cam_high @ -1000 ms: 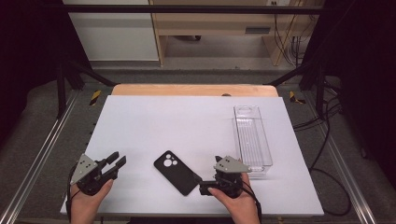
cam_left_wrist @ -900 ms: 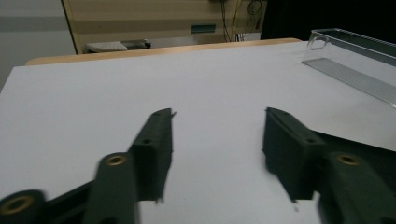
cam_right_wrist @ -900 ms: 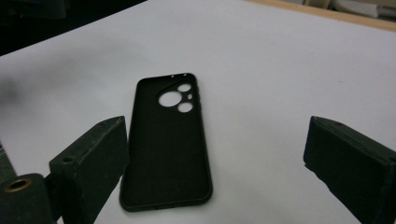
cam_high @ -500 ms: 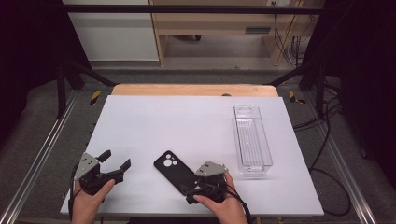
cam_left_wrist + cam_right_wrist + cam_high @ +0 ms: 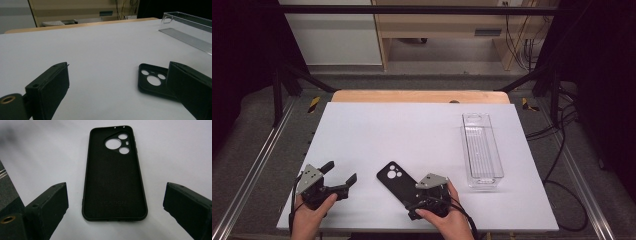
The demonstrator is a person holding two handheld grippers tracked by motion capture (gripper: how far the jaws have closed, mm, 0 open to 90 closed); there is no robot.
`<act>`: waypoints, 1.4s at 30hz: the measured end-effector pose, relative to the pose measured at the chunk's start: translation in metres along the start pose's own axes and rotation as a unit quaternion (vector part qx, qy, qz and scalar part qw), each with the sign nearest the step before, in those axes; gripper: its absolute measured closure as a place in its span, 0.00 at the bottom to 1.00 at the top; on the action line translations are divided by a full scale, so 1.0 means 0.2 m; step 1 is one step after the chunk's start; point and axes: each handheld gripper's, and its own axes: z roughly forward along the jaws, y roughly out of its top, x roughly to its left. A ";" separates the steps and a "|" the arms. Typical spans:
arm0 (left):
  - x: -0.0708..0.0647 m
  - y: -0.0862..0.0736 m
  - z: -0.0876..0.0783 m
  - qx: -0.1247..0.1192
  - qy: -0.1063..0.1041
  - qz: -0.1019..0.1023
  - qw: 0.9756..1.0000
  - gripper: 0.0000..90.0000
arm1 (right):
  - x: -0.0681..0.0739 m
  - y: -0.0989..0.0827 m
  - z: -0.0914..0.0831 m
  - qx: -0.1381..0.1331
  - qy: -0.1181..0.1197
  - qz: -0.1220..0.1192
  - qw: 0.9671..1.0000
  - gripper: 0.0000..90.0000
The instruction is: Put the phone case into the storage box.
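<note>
A black phone case [image 5: 393, 178] lies flat, inside up, near the front of the white table [image 5: 412, 130]. My right gripper [image 5: 414, 194] sits low at the case's near end. In the right gripper view its jaws stand wide open on either side of the case [image 5: 115, 175], with clear gaps. My left gripper [image 5: 341, 171] rests at the front left, pointing right toward the case. Its jaws have just been opening and now stand wide, with nothing between them [image 5: 117, 72]. The case [image 5: 152, 81] lies farther off, partly behind the right-hand jaw of the left gripper view.
A clear, empty, long plastic tray [image 5: 482, 147] stands on the right side of the table, also seen in the left gripper view [image 5: 185, 25]. A wooden board edge [image 5: 419, 96] runs along the back. Metal rails flank the table.
The left gripper's jaws have opened from nearly shut to wide. The right hand has slid left and down to the near end of the case.
</note>
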 end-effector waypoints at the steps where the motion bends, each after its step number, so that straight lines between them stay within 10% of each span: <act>1: 0.00 0.00 0.00 0.000 0.000 0.000 1.000 0.05 | 0.00 0.00 0.01 0.002 0.001 0.000 1.000 0.07; 42: -0.04 0.00 0.02 0.008 -0.015 0.020 1.000 0.05 | 0.00 0.01 0.22 0.060 0.015 -0.010 0.998 0.04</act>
